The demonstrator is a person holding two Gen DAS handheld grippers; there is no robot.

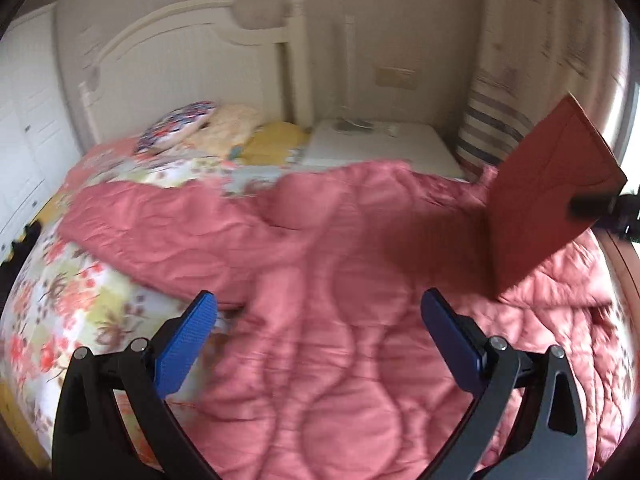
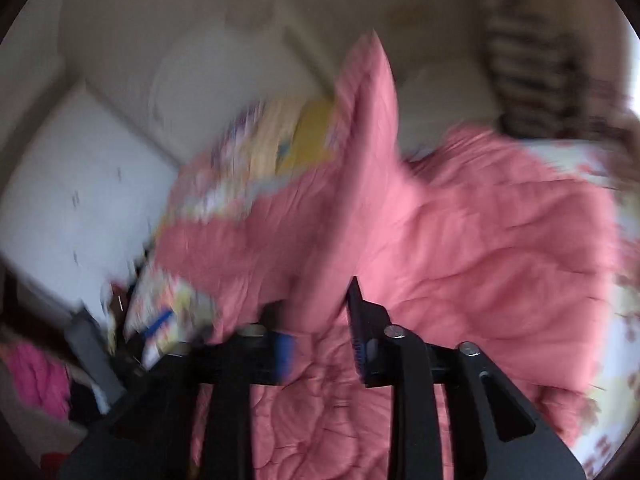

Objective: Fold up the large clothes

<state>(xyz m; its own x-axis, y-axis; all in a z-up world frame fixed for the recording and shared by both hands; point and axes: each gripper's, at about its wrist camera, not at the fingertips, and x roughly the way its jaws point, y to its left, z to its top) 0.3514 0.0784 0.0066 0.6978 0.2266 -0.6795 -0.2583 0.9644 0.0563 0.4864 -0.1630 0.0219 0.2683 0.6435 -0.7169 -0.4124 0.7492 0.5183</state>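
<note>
My right claw (image 2: 320, 320) pinches a raised fold of the pink quilt (image 2: 480, 240); my left claw (image 1: 320, 344) hangs open, empty. Advice: carry the fold across level, keeping edges aligned.

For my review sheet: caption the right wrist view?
Right gripper clamped on a raised fold of pink quilt.

Right wrist view smeared throughout, left finger of the right gripper (image 2: 320, 320) hidden behind a raised fold of pink quilt (image 2: 460, 240), bed's (image 2: 608, 360) foot edge cut off, striped curtain (image 2: 528, 76) indistinct, floor clutter (image 2: 48, 364) unreadable.
</note>
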